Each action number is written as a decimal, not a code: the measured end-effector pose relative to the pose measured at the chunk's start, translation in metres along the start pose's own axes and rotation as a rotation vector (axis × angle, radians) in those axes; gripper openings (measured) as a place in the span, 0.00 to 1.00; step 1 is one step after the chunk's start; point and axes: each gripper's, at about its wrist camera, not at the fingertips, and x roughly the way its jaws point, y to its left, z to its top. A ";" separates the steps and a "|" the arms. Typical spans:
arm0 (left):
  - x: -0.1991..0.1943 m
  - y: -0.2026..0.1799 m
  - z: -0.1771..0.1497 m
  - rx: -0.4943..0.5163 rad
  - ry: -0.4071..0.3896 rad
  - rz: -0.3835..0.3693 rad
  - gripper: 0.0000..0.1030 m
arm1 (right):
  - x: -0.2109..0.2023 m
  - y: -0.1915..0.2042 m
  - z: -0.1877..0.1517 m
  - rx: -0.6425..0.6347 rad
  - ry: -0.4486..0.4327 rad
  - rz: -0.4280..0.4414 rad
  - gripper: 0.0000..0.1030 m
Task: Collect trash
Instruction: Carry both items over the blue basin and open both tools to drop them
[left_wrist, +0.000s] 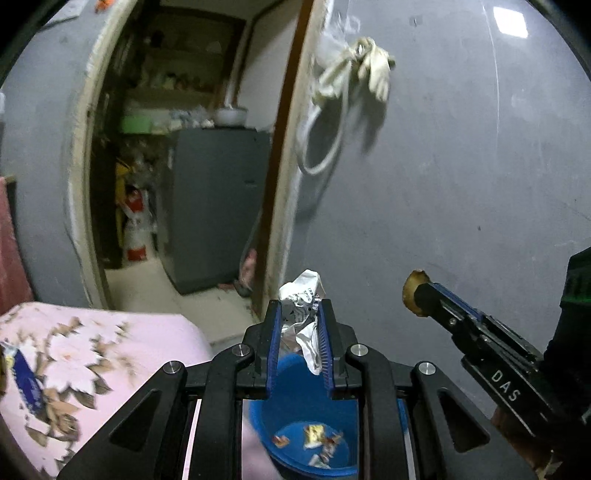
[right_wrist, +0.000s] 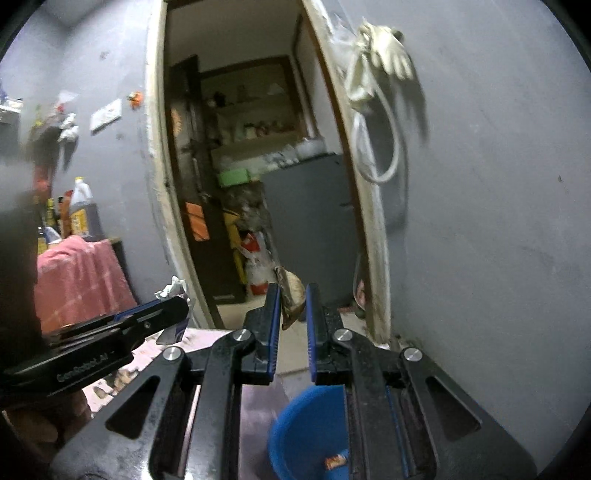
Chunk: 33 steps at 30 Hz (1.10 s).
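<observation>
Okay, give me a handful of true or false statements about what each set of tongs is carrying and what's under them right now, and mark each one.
1. The left tongs grip a crumpled paper wrapper. True.
2. The right tongs are empty. False: they hold a brownish scrap.
3. A blue bucket sits below both tongs. True.
4. The bucket is empty. False: scraps of trash already lie at its bottom.
5. White gloves hang on the grey wall beside the doorway. True.
</observation>
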 end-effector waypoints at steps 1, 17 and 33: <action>0.008 -0.003 -0.001 0.000 0.027 -0.009 0.16 | 0.002 -0.005 -0.003 0.007 0.012 -0.006 0.39; 0.080 0.002 -0.040 -0.078 0.261 -0.065 0.35 | 0.034 -0.061 -0.040 0.112 0.184 -0.082 0.48; 0.030 0.018 -0.027 -0.086 0.152 0.003 0.44 | 0.018 -0.039 -0.024 0.099 0.128 -0.072 0.69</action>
